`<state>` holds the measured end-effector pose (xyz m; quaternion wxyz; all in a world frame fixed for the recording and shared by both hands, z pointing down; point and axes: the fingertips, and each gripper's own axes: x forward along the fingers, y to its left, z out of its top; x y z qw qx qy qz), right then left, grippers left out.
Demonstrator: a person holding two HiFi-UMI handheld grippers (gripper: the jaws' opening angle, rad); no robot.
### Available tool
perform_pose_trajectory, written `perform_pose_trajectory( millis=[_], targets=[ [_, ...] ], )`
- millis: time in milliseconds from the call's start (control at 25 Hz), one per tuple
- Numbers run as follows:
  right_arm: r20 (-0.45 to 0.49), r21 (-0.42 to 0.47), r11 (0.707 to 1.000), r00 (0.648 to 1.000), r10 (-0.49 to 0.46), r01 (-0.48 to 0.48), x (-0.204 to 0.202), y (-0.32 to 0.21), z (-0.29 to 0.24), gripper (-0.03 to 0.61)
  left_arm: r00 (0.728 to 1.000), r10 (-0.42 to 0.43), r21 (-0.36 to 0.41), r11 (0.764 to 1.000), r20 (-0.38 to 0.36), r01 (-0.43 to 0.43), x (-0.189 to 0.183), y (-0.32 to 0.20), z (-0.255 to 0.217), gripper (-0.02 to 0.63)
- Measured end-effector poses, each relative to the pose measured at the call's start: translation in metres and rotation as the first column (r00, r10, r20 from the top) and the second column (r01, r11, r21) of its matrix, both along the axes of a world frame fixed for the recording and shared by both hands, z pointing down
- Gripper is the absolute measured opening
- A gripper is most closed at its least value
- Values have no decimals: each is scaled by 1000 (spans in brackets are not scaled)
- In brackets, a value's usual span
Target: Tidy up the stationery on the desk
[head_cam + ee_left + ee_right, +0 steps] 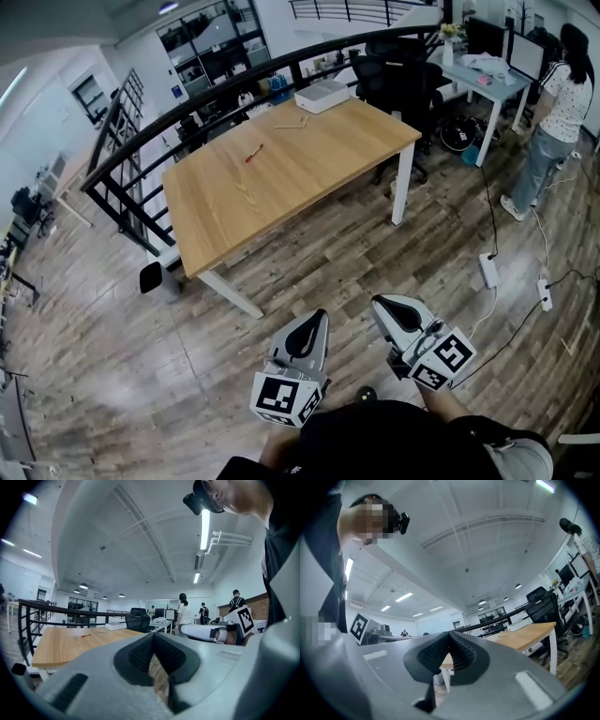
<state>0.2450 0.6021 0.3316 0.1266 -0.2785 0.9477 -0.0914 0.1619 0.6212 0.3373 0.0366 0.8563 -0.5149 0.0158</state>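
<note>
Holding two shut, empty grippers above the floor, well short of the desk.

Carrying the left gripper [319, 319] and the right gripper [380, 304] side by side low in the head view, each with jaws pressed together on nothing, as both gripper views are showing. Facing a wooden desk [234, 202] standing well apart from both grippers, across the plank floor [328, 262]. Finding a red pen [254, 153] lying near the desk's middle, a thin pale stick [291, 123], too small to identify, lying farther back, and a white box [322, 96] sitting at the far edge near the black railing [131, 148]. Taking in black office chairs [398, 80] beyond the desk's right end, a person [553, 122] standing by another desk at the right, and a power strip [488, 270] lying on the floor.
</note>
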Motion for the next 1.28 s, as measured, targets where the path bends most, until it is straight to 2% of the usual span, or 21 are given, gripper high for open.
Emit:
perform_pose_trajectory(
  millis=[360,720,880,1280],
  targets=[
    [16,-16,1000,1000,3,-2,18,0,3,11,1000,13,-1,1000,11,-13,20,-3,-2,-2],
    [6,-26,999,999,37,-37,24,-13,9,11,999,40,-9,999,-6,-40,22,-18,5,-2],
    [-4,-26,998,998,64,-64,23,-33,9,11,997,73,-3,997,4,-73,22,-41,6,-2],
    [-22,-22,990,991,136,-136,11,-95,6,11,990,137,14,991,-38,-136,6,-117,4,-2]
  ],
)
